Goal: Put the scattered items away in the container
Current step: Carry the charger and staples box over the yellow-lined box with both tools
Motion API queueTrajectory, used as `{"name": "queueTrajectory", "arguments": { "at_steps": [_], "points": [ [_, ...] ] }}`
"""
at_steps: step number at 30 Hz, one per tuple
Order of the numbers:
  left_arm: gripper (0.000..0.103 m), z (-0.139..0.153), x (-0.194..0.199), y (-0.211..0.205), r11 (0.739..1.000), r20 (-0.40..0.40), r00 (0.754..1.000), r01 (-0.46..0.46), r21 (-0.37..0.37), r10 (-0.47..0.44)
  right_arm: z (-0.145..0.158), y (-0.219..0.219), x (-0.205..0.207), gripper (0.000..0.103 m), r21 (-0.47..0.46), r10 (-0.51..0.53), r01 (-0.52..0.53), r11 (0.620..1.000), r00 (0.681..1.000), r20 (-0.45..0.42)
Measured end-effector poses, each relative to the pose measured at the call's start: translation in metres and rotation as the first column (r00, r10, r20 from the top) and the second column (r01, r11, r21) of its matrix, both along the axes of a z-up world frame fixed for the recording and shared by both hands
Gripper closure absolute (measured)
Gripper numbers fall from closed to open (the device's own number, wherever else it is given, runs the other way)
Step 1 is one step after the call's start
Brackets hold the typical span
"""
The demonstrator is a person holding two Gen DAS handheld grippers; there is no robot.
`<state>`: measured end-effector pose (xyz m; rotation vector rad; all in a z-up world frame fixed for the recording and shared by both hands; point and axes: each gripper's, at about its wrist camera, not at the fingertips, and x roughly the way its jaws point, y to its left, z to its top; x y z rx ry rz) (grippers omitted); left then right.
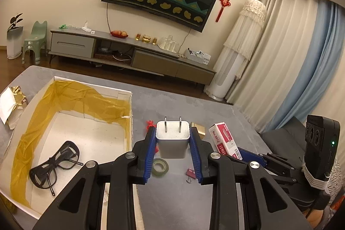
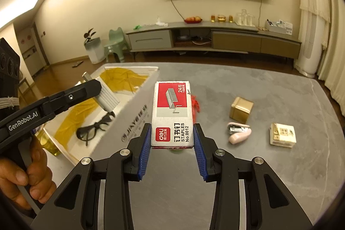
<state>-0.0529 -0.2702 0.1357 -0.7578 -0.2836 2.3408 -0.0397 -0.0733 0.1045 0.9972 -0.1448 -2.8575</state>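
A: Where did the box (image 1: 71, 122) lie from each hand-held gripper?

B: Left of both. The left hand-held gripper (image 1: 173, 139) was clamped on the white charger (image 1: 172, 138), prongs pointing away, just right of the box's near wall. The right hand-held gripper (image 2: 172, 139) gripped the staple carton (image 2: 171, 113) by its near end, long axis running away from the wrist, farther right of the box.

A: So the left was nearer?

B: I judged so; in the right wrist view the charger already hung at the box's rim, so it had only to clear that wall.

A: Anything else around?

B: Black glasses (image 1: 54, 163) already lay inside the box. Right of it, on the counter (image 2: 269, 87), sat a tape roll (image 1: 160, 167), a binder clip (image 1: 190, 174), a gold tin (image 2: 241, 108), a pink stapler (image 2: 239, 134) and a small cream carton (image 2: 283, 134), all well apart from the box.
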Motion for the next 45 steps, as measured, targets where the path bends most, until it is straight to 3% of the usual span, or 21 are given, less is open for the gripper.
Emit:
{"name": "queueTrajectory", "arguments": {
  "at_steps": [8,24,36,45],
  "points": [
    [0.071,0.001,-0.025,-0.025,0.998,0.020,0.998,-0.066,0.011,0.066,0.020,-0.020,-0.018,0.063,-0.001,0.050,-0.050,0.999,0.998,-0.028],
    [0.071,0.008,-0.077,-0.046,0.986,0.029,0.986,-0.161,-0.041,0.162,0.045,-0.069,-0.058,0.063,0.107,0.166,-0.159,0.981,0.984,-0.058],
    [0.071,-0.006,-0.130,-0.065,0.966,0.093,0.963,-0.243,-0.090,0.251,0.035,-0.097,-0.106,0.063,0.119,0.223,-0.221,0.968,0.975,-0.006],
    [0.071,-0.027,-0.166,-0.077,0.956,0.210,0.933,-0.281,-0.085,0.293,0.006,-0.111,-0.149,0.063,0.103,0.256,-0.263,0.959,0.963,0.080]
  ]
}}
